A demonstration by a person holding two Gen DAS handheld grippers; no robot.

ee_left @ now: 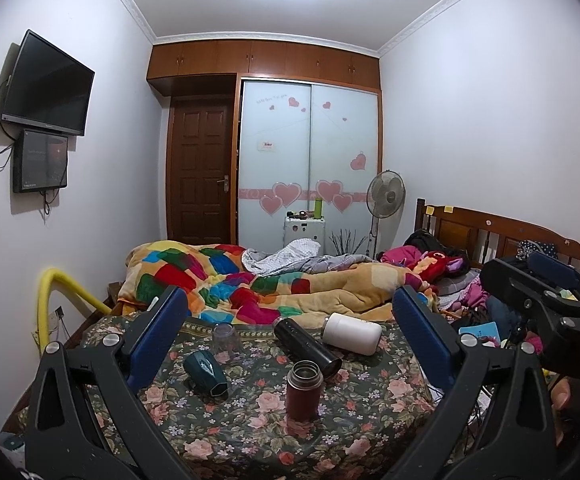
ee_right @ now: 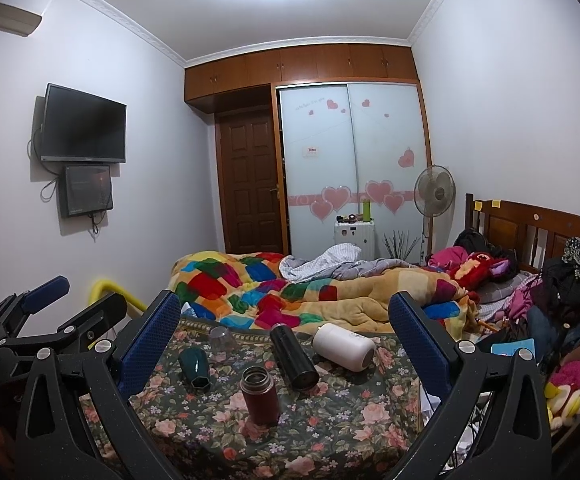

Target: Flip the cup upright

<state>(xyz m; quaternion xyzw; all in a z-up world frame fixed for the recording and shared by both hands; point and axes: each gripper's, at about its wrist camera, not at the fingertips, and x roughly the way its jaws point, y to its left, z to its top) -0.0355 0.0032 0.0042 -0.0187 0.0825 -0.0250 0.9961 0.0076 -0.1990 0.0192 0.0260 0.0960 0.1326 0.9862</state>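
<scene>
A floral-clothed table holds several cups. A dark red flask stands upright, mouth open. A black flask lies on its side. A white flask lies on its side. A teal mug lies tipped over. A clear glass stands upside down. My left gripper is open and empty, above the table's near side. My right gripper is open and empty beside it; it also shows in the left wrist view.
A bed with a colourful patchwork blanket lies right behind the table. Clothes and plush toys pile at the right. A yellow pipe runs along the left wall. A fan and wardrobe stand at the back.
</scene>
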